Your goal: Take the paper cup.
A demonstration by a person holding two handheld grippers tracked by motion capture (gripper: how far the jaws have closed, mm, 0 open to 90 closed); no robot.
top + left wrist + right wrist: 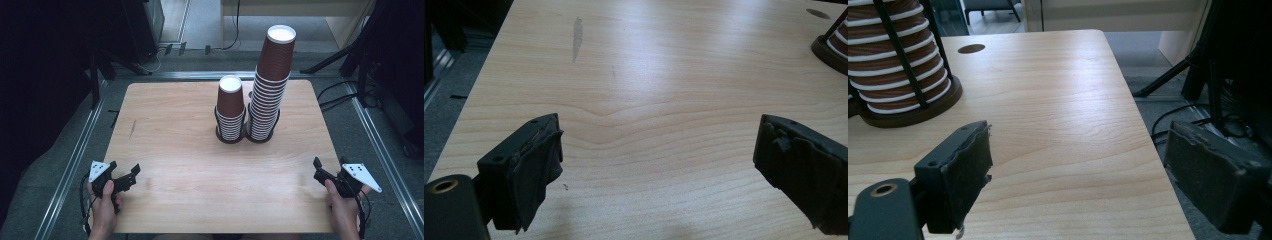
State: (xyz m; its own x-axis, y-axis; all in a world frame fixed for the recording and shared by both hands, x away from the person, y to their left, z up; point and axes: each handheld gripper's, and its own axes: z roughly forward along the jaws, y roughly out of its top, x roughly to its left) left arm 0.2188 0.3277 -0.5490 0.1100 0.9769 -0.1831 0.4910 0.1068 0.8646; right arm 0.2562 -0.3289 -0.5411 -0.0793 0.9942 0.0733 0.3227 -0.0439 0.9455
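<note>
Partly cropped cup stack (898, 60), holder base (830, 50) cut off

Pale wooden table (175, 130), dark scuff mark (577, 37) — grey floor (75, 150)

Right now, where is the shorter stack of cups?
In the high view the shorter stack of cups stands in its black holder at the table's far middle, directly left of the taller stack, far from both grippers.

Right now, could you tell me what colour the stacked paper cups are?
Brown with white rims; the cups show best in the high view.
</note>
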